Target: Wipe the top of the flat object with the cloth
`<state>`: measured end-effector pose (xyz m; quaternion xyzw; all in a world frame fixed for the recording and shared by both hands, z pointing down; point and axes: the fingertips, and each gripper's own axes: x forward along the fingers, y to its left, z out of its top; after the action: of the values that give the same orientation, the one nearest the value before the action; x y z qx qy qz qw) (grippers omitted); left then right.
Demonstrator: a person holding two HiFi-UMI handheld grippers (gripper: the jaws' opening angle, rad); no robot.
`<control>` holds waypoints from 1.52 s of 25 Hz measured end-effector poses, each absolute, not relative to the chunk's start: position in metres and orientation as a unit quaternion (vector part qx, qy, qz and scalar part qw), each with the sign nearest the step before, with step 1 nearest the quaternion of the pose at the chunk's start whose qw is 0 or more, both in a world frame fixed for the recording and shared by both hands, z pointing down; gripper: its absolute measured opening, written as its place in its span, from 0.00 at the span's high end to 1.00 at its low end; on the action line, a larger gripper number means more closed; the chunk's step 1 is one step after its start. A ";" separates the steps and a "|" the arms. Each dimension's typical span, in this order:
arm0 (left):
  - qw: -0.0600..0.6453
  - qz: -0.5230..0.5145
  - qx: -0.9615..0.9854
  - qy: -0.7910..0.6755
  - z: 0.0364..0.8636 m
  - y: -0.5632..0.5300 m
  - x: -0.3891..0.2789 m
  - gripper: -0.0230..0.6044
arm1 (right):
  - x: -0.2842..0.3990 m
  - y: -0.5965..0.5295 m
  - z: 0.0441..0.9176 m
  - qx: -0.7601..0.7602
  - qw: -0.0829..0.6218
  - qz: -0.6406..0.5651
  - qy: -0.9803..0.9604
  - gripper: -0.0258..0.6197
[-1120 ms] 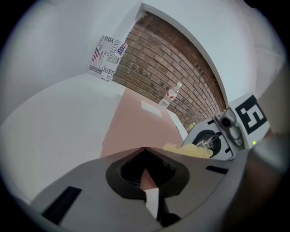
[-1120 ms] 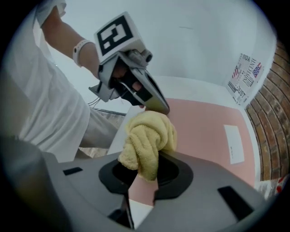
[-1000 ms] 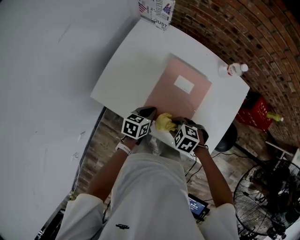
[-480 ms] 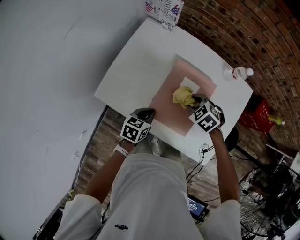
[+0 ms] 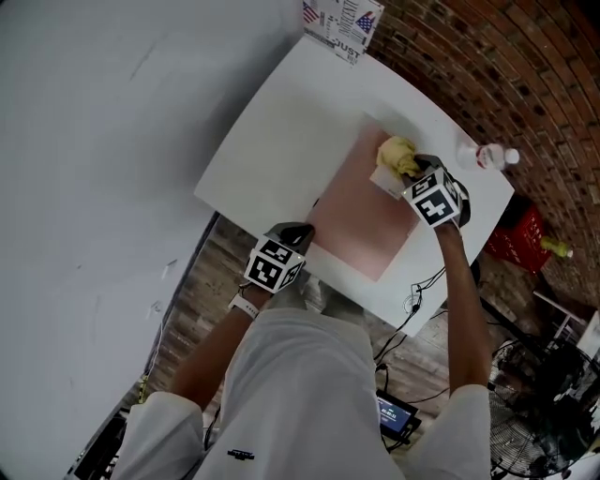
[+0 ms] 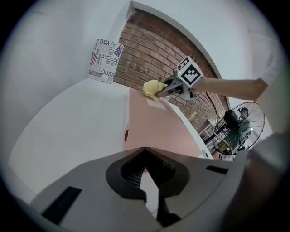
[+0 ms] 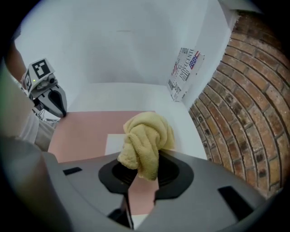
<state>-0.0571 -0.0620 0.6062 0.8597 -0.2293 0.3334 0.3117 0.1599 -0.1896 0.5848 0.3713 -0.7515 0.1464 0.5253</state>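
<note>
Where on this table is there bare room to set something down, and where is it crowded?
The wide white tabletop left of the pink flat object is bare, from the printed sign down to the left gripper. It is crowded at the flat object's far right end, where the right gripper holds the cloth, with the bottle just beyond.

White table, red brick wall, white wall, plank floor, black fan
</note>
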 end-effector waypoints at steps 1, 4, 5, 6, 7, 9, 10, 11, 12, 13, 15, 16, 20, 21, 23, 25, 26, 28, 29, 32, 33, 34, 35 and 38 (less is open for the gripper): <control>0.310 0.336 0.860 -0.228 0.607 -0.062 -0.057 0.94 | 0.166 -0.197 0.587 0.379 0.528 0.148 -0.746 0.81; 0.304 0.344 0.860 -0.222 0.607 -0.061 -0.055 0.94 | 0.183 -0.210 0.596 0.387 0.551 0.154 -0.723 0.81; 0.301 0.346 0.861 -0.220 0.607 -0.061 -0.055 0.94 | 0.185 -0.212 0.598 0.383 0.560 0.153 -0.718 0.81; 0.299 0.347 0.861 -0.220 0.607 -0.061 -0.054 0.94 | 0.183 -0.212 0.599 0.376 0.568 0.149 -0.716 0.81; 0.297 0.347 0.861 -0.221 0.607 -0.061 -0.054 0.94 | 0.180 -0.211 0.599 0.367 0.576 0.144 -0.717 0.81; 0.297 0.344 0.862 -0.226 0.607 -0.062 -0.055 0.94 | 0.168 -0.204 0.600 0.344 0.586 0.133 -0.721 0.81; 0.298 0.341 0.862 -0.229 0.608 -0.063 -0.056 0.94 | 0.161 -0.198 0.602 0.333 0.590 0.129 -0.724 0.81; 0.300 0.339 0.861 -0.232 0.608 -0.063 -0.056 0.94 | 0.154 -0.192 0.604 0.323 0.592 0.125 -0.727 0.81; 0.303 0.336 0.860 -0.234 0.609 -0.063 -0.056 0.94 | 0.146 -0.184 0.606 0.315 0.595 0.120 -0.730 0.82; 0.307 0.335 0.859 -0.235 0.609 -0.063 -0.056 0.94 | 0.140 -0.177 0.607 0.310 0.596 0.115 -0.732 0.82; 0.310 0.334 0.858 -0.237 0.609 -0.064 -0.055 0.94 | 0.128 -0.162 0.608 0.302 0.596 0.110 -0.736 0.82; 0.309 0.334 0.858 -0.237 0.609 -0.064 -0.054 0.94 | 0.123 -0.155 0.608 0.298 0.596 0.110 -0.738 0.82; 0.306 0.334 0.859 -0.240 0.609 -0.065 -0.053 0.94 | 0.100 -0.129 0.609 0.272 0.596 0.106 -0.748 0.82; 0.308 0.332 0.858 -0.242 0.609 -0.066 -0.053 0.94 | 0.094 -0.122 0.610 0.263 0.597 0.105 -0.751 0.82; 0.315 0.329 0.856 -0.245 0.609 -0.066 -0.051 0.94 | 0.082 -0.106 0.610 0.243 0.598 0.101 -0.757 0.82; 0.320 0.328 0.854 -0.245 0.609 -0.067 -0.050 0.94 | 0.069 -0.087 0.611 0.222 0.598 0.099 -0.764 0.82; 0.321 0.327 0.854 -0.245 0.609 -0.068 -0.049 0.94 | 0.062 -0.077 0.612 0.213 0.598 0.099 -0.767 0.82; 0.323 0.322 0.855 -0.247 0.609 -0.069 -0.048 0.94 | 0.049 -0.058 0.613 0.194 0.597 0.097 -0.772 0.82; 0.323 0.321 0.855 -0.249 0.609 -0.069 -0.048 0.94 | 0.042 -0.048 0.613 0.186 0.597 0.096 -0.775 0.82; 0.321 0.318 0.855 -0.256 0.608 -0.069 -0.048 0.94 | 0.023 -0.021 0.614 0.159 0.596 0.096 -0.782 0.82; 0.322 0.316 0.855 -0.258 0.608 -0.070 -0.048 0.94 | 0.016 -0.012 0.614 0.149 0.594 0.096 -0.784 0.82; 0.324 0.313 0.854 -0.259 0.608 -0.070 -0.048 0.94 | 0.009 -0.004 0.613 0.140 0.593 0.096 -0.787 0.82; 0.325 0.312 0.854 -0.261 0.608 -0.070 -0.048 0.94 | 0.003 0.004 0.613 0.131 0.592 0.094 -0.790 0.82; 0.320 0.311 0.854 -0.268 0.604 -0.071 -0.050 0.94 | -0.011 0.028 0.612 0.093 0.589 0.087 -0.798 0.82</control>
<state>-0.0497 -0.0706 0.6042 0.8540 -0.2675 0.3109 0.3199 -0.0115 0.0280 0.6119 0.0934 -0.7978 0.0872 0.5893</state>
